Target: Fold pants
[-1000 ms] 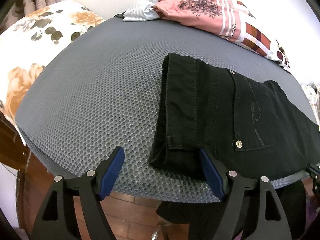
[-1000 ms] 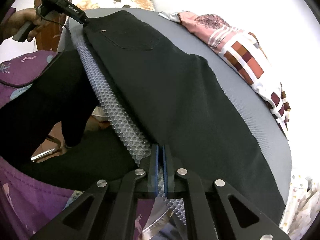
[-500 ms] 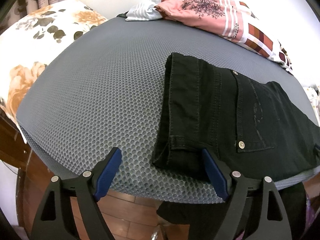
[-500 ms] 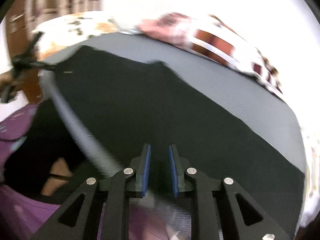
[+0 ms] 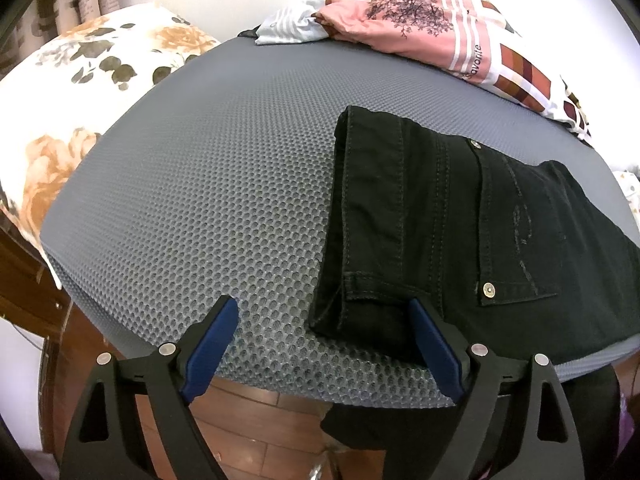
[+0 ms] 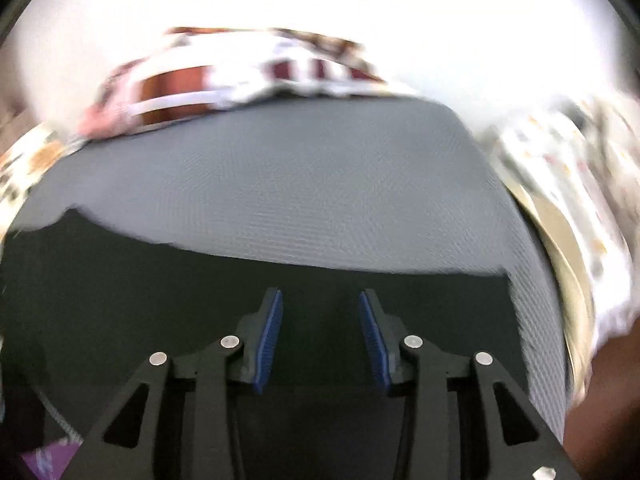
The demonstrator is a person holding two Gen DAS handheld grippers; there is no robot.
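Black pants [image 5: 460, 220] lie flat on a grey mesh mattress [image 5: 208, 184], waistband to the left and back pocket up, along the near edge. My left gripper [image 5: 324, 312] is open and empty, its jaws wide at the waistband's near corner. In the blurred right wrist view my right gripper [image 6: 320, 308] is open and empty over the pants' leg [image 6: 200, 304]; the mattress [image 6: 320, 184] stretches beyond.
A pink and striped pile of clothes [image 5: 432, 36] lies at the mattress's far edge, also in the right wrist view [image 6: 224, 76]. A floral pillow [image 5: 80, 92] sits at the left. Patterned bedding [image 6: 568, 184] lies to the right. Wooden floor [image 5: 256, 432] shows below the near edge.
My right gripper has opened, let go of the pants' edge and swung right along the leg. My left gripper stays open and has barely moved.
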